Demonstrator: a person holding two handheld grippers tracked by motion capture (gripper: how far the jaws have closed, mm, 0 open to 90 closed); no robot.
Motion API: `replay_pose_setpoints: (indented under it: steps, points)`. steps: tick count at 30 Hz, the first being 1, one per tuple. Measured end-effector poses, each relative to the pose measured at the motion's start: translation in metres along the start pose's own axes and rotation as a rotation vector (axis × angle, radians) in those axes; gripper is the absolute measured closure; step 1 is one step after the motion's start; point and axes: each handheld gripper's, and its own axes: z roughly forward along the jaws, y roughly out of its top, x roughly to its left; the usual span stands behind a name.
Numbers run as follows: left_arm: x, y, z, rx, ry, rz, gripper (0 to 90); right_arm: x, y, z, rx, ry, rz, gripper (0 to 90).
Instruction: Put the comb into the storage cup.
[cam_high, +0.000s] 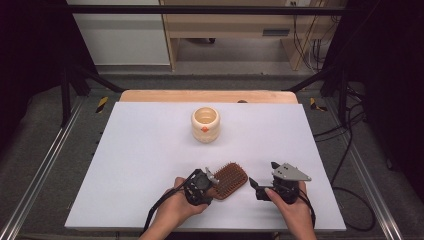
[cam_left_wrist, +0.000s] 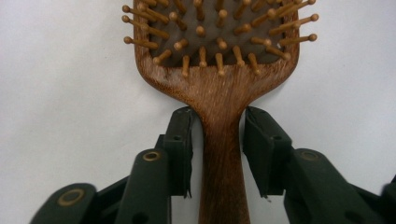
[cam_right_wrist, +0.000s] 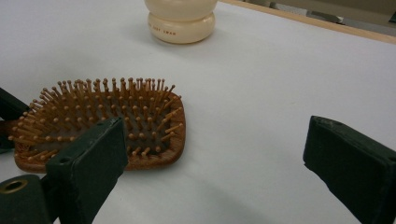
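Observation:
A wooden paddle hairbrush (cam_high: 231, 179) lies bristles up on the white table (cam_high: 150, 150), near its front edge. In the left gripper view my left gripper (cam_left_wrist: 219, 116) straddles the neck of the brush (cam_left_wrist: 219, 88). Its pads sit on either side of the handle with thin slivers of table showing between, so it is not clamped. In the high view this left gripper (cam_high: 214, 186) comes at the brush from the left. My right gripper (cam_high: 263, 174) hovers just right of the brush, jaws wide apart and empty. In its own view, the right gripper (cam_right_wrist: 215, 126) faces the brush head (cam_right_wrist: 102, 121).
A cream round jar (cam_high: 205, 124) with an open top stands upright mid-table, beyond the brush; its base (cam_right_wrist: 181, 21) shows in the right gripper view. A wooden strip (cam_high: 210, 96) runs along the table's far edge. Metal rails and cables flank the table.

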Motion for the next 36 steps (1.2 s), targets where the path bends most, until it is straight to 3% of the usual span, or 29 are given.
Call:
replay_pose_setpoints:
  steps: [5, 13, 16, 23, 27, 36]
  points:
    - [0.003, 0.0, 0.0, 0.0, -0.013, 0.009, 71.8, 0.0, 0.0, 0.0, -0.002, 0.002, -0.002, 6.8]
    - [0.003, -0.002, 0.0, -0.016, -0.015, 0.01, 72.2, 0.0, 0.001, -0.001, -0.008, 0.004, -0.001, 6.8]
    - [0.001, -0.002, -0.001, -0.024, -0.001, 0.031, 72.2, -0.001, 0.001, -0.002, -0.013, 0.0, 0.003, 6.9]
    - [0.001, -0.006, -0.002, -0.054, 0.02, 0.034, 72.3, -0.002, 0.002, -0.003, -0.023, -0.003, 0.012, 6.8]
    - [0.004, -0.008, -0.007, -0.103, 0.049, 0.033, 72.3, -0.003, 0.002, -0.005, -0.035, -0.004, 0.022, 6.8]
    - [0.016, -0.019, -0.02, -0.279, 0.13, 0.024, 72.3, -0.006, 0.006, -0.013, -0.125, 0.009, 0.08, 6.7]
